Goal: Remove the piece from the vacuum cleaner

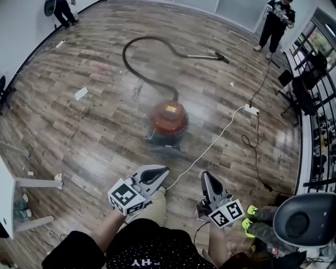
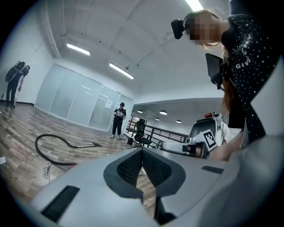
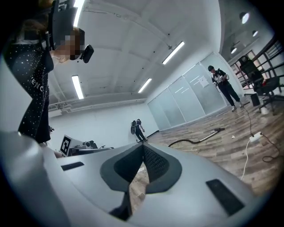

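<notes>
A red, round vacuum cleaner stands on the wooden floor ahead of me. Its dark hose curls away to a metal wand with a floor nozzle; the hose and wand also show in both gripper views. A white power cord runs from the cleaner to a socket strip. My left gripper and right gripper are held low in front of my body, well short of the cleaner. Both are shut with nothing between the jaws.
Two people stand at the far side of the room, one at the left and one at the right. Scraps of paper lie on the floor. White table legs stand at my left, a grey chair at my right.
</notes>
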The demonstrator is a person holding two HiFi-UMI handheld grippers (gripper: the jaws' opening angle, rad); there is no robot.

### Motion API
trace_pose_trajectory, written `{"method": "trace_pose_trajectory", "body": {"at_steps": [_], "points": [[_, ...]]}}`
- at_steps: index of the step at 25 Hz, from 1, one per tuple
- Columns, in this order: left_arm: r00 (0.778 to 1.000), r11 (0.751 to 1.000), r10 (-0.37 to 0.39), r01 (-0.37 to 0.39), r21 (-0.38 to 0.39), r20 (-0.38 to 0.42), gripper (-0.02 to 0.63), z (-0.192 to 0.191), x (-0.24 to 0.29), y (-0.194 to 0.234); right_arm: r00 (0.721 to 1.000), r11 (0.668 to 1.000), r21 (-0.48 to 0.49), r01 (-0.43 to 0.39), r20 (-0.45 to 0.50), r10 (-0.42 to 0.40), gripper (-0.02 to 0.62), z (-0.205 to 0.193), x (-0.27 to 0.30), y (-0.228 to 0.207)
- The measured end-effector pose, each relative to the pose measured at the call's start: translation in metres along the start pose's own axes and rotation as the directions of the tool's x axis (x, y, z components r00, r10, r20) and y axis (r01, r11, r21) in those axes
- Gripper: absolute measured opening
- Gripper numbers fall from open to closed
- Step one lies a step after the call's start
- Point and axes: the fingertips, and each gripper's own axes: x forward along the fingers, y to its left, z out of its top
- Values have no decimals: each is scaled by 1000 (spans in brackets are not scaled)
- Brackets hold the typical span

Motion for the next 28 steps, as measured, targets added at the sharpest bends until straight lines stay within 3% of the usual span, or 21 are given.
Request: {"method": "trace_pose_trajectory", "body": {"at_steps": [11,22,28], "points": [[998,1000,-15,15,12,-57,8,-81,59,60,998,997,-37,-66,-14,65,11,-54,73,-55],[999,999,3,-1,49,-38,8,-206,92,110,997,996,-56,-72,-38,70,11,-188,83,-129],[1000,997,-25,26,79,-18,8,-277,119,129,995,992,-73,-100,-16,99,11,-258,86,-166]]}}
